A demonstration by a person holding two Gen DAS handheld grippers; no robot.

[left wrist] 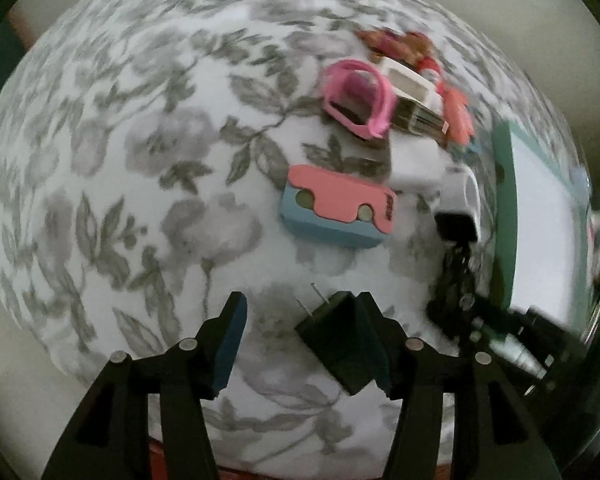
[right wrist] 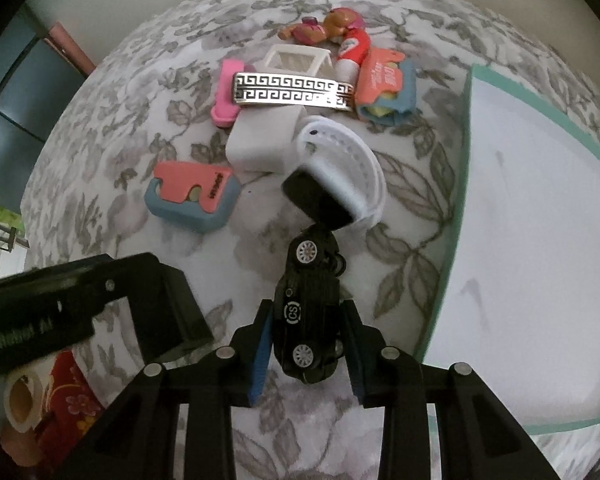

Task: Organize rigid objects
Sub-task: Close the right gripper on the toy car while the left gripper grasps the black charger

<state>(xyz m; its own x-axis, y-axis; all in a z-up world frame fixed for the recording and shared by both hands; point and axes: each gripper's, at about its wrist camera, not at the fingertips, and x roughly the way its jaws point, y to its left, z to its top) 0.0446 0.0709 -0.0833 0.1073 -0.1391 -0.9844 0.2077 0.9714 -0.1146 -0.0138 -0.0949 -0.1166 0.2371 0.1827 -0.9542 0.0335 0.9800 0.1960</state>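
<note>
one black toy car (right wrist: 309, 312), one black plug adapter (left wrist: 336, 340), two pink-and-blue blocks (right wrist: 192, 196) (right wrist: 386, 90), one white watch (right wrist: 340, 172), one pink clip (right wrist: 228, 92), one toy figure (right wrist: 324, 26), one green-edged board (right wrist: 540, 240)

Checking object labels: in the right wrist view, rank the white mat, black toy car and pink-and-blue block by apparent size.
1. White mat, clearly largest.
2-3. Black toy car and pink-and-blue block look similar; the car sits nearer the camera, so unranked.

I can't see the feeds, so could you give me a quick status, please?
Left claw open, black plug against one finger. Right claw around black toy car. White smartwatch ahead.
</note>
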